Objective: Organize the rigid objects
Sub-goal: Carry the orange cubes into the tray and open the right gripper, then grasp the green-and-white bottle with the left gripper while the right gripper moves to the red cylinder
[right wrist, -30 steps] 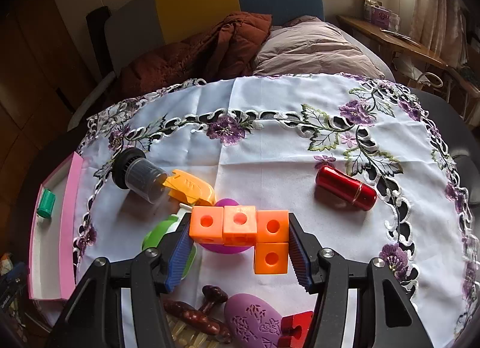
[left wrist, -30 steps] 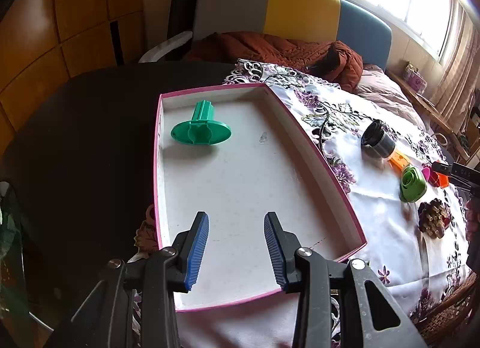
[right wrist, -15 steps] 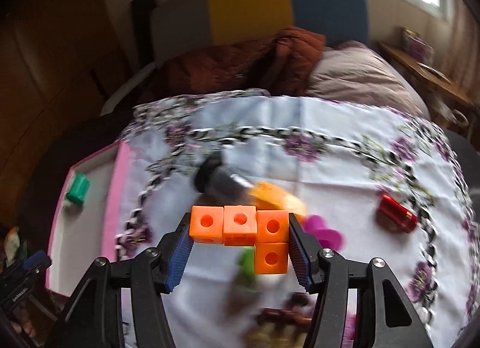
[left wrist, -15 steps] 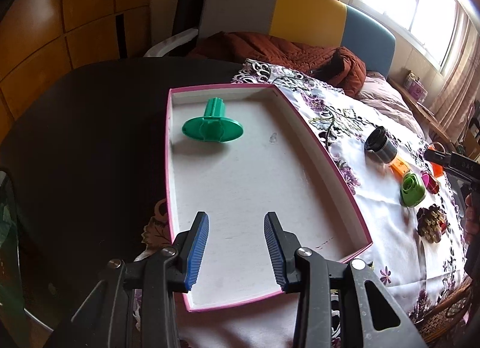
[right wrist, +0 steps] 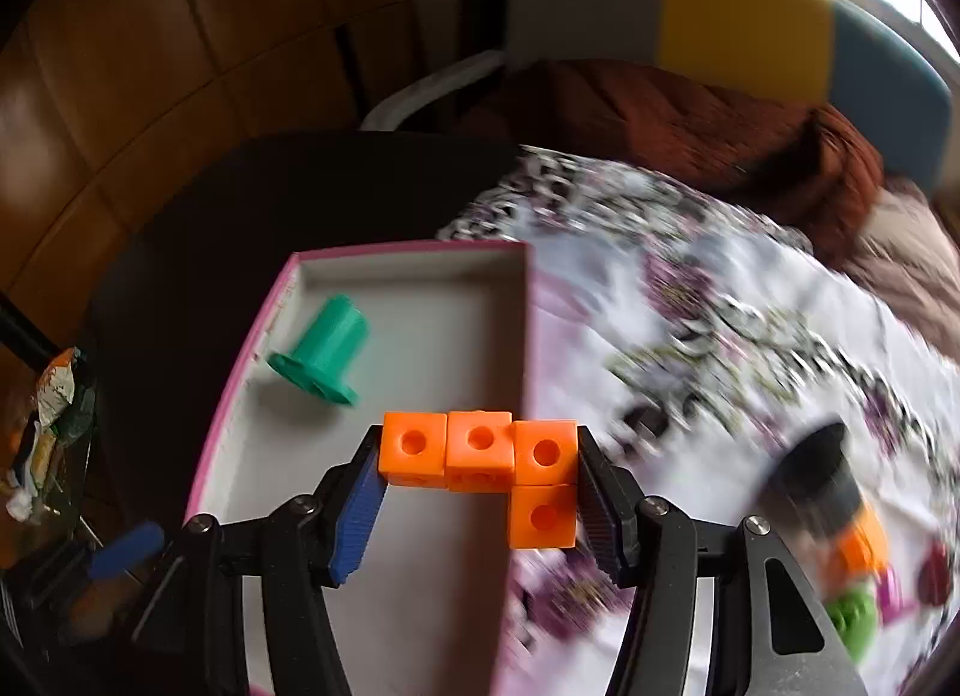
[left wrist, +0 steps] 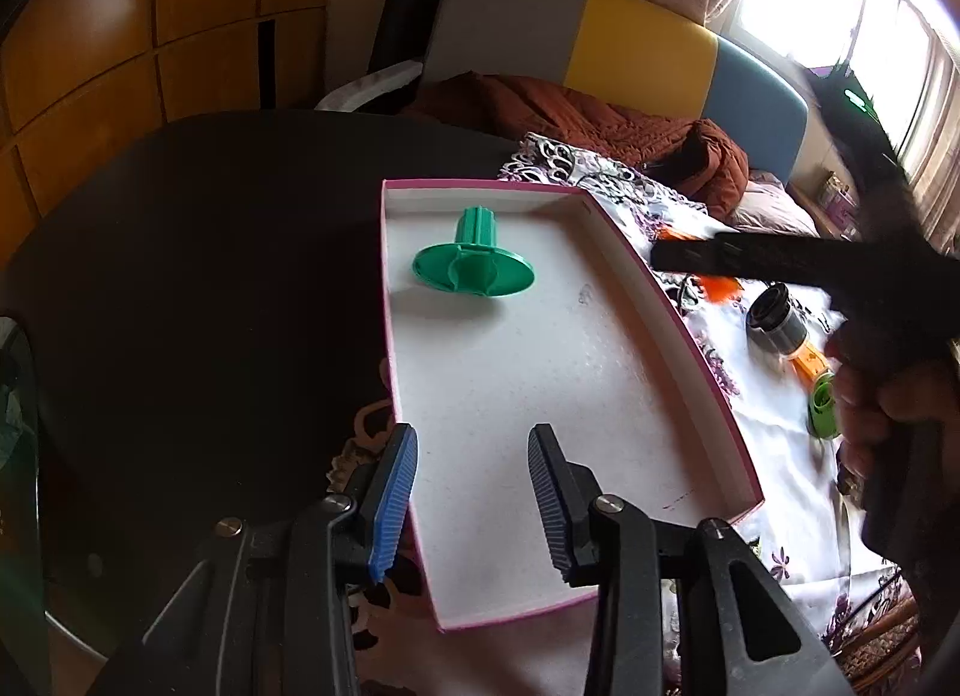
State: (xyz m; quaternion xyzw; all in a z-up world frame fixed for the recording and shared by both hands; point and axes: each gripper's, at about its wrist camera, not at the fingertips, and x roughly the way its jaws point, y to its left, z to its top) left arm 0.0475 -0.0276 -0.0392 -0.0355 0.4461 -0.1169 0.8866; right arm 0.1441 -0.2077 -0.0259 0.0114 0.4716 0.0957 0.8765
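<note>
A pink-rimmed white tray (left wrist: 690,336) (right wrist: 522,330) lies on the table and holds a green flanged plastic piece (left wrist: 471,267) (right wrist: 321,357) at its far end. My right gripper (right wrist: 480,486) is shut on an L-shaped piece of orange linked cubes (right wrist: 498,462) and holds it in the air over the tray's right wall. In the left wrist view it shows as a dark blurred bar (left wrist: 780,261) with the hand behind it. My left gripper (left wrist: 471,492) is open and empty over the tray's near end.
On the floral cloth (left wrist: 780,456) right of the tray lie a black-capped grey tube (left wrist: 777,321) (right wrist: 816,480), an orange piece (left wrist: 810,363) and a green piece (left wrist: 822,405). Dark bare tabletop (left wrist: 210,276) lies left of the tray. A chair with a brown blanket (left wrist: 600,120) stands behind.
My right gripper has carried the orange cubes left from above the cloth's objects to over the tray's right wall. My left gripper has stayed open and drawn back slightly.
</note>
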